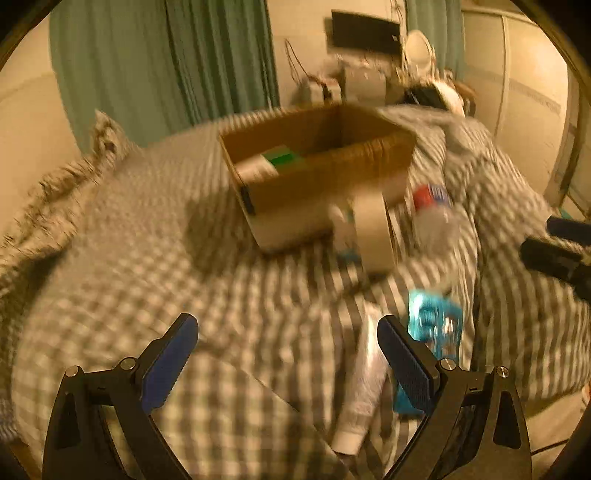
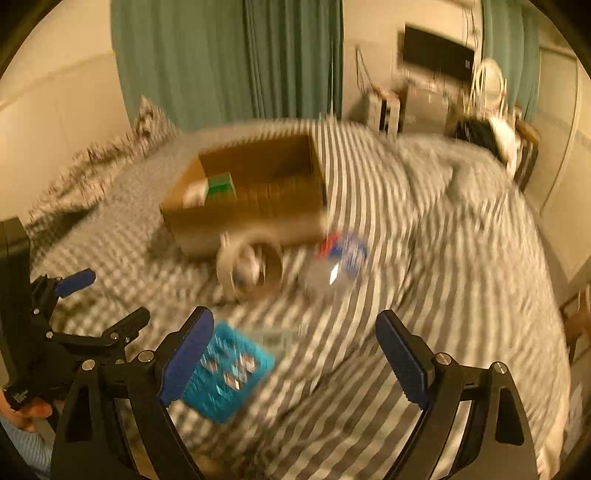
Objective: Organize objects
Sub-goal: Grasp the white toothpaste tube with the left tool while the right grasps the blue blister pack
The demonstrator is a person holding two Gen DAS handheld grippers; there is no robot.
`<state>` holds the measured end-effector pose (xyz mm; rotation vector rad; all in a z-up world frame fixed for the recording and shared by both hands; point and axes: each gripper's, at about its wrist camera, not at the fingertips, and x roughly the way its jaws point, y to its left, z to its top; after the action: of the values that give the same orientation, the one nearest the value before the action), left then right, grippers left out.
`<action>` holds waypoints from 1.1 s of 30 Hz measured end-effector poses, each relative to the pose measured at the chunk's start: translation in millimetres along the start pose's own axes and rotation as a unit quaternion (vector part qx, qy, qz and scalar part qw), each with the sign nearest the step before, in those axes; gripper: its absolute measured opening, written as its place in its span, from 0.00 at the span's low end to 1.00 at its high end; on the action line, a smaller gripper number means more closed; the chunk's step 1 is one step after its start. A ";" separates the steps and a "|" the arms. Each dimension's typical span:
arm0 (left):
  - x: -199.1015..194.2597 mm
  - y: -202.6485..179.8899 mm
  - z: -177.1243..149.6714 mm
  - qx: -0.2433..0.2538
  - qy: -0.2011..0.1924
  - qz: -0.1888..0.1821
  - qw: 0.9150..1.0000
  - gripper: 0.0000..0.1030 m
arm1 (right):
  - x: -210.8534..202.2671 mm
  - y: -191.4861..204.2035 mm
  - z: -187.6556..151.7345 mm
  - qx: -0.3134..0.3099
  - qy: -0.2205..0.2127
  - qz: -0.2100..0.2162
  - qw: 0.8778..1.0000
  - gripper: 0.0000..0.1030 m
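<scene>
An open cardboard box [image 1: 317, 173] [image 2: 251, 192] sits on the checked bed and holds a green and white item [image 1: 273, 162] [image 2: 214, 188]. In front of it lie a tape roll [image 1: 373, 229] [image 2: 251, 266], a clear plastic bottle with a red and blue label [image 1: 436, 218] [image 2: 336, 266], a blue blister pack [image 1: 432, 332] [image 2: 229, 376] and a white tube [image 1: 365, 380]. My left gripper [image 1: 288, 354] is open and empty above the bedding, left of the tube. My right gripper [image 2: 295, 354] is open and empty, with the blue pack by its left finger.
The bed is covered with a grey checked duvet [image 1: 147, 258] [image 2: 443, 277], rumpled at the right. Green curtains [image 1: 166, 55] hang behind. A cluttered desk with a monitor [image 1: 365, 33] [image 2: 436, 51] stands at the back right. The left gripper shows at the left in the right wrist view [image 2: 74, 306].
</scene>
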<state>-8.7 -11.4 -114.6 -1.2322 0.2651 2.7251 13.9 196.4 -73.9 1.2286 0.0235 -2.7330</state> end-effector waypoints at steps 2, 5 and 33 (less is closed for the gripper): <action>9.2 -8.1 -6.8 0.015 0.014 -0.007 1.000 0.97 | 16.1 -0.1 -12.5 0.003 0.027 0.001 1.000 0.87; 22.6 -20.1 -20.3 0.034 0.042 -0.026 0.998 0.95 | 28.7 -2.7 -23.7 0.006 0.047 0.001 0.999 0.87; -0.4 16.3 -23.3 0.010 0.046 -0.103 0.994 0.25 | 81.8 67.5 -80.7 -0.116 0.165 0.078 0.976 0.87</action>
<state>5.4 -32.4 -127.7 -1.3038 0.1635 2.4910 29.5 125.3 -185.5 1.5244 0.2620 -2.2893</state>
